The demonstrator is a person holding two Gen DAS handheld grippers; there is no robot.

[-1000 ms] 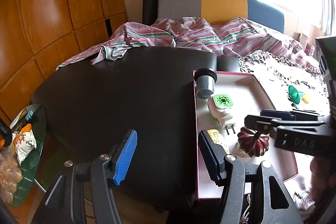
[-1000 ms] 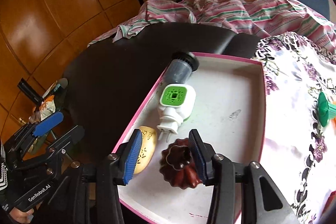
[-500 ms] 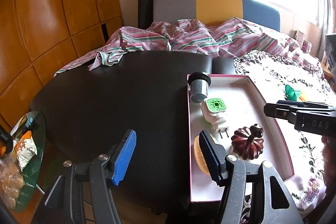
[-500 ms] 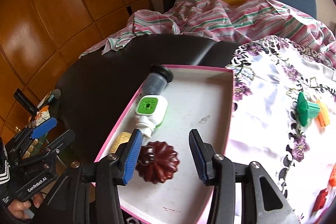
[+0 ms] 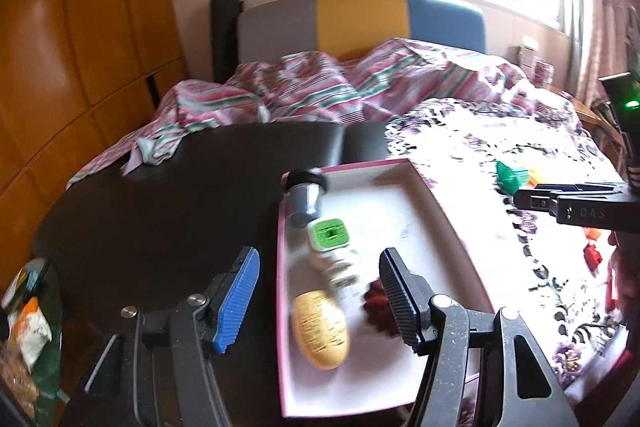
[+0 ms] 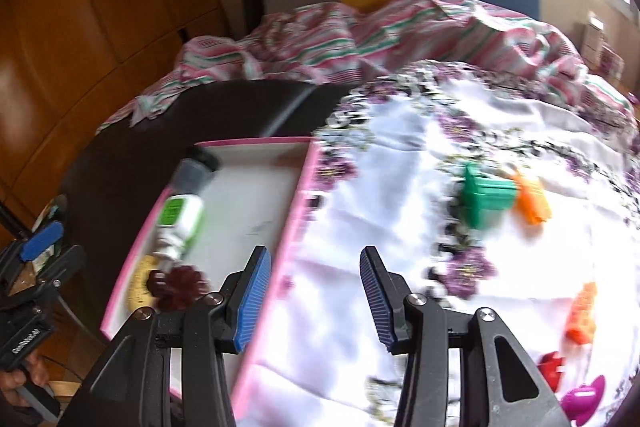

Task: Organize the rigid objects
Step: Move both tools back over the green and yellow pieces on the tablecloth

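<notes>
We see a pink-rimmed tray on the dark counter holding 4 things: a grey cylinder, a green-and-white plug-in unit, a yellow oval piece and a dark red fluted mould. The left gripper hangs over the tray's near-left edge, fingers spread, pinching nothing. Only the right wrist view shows the right gripper, fingers spread and empty over the floral cloth, plus a green piece, orange pieces and a magenta one lying there.
</notes>
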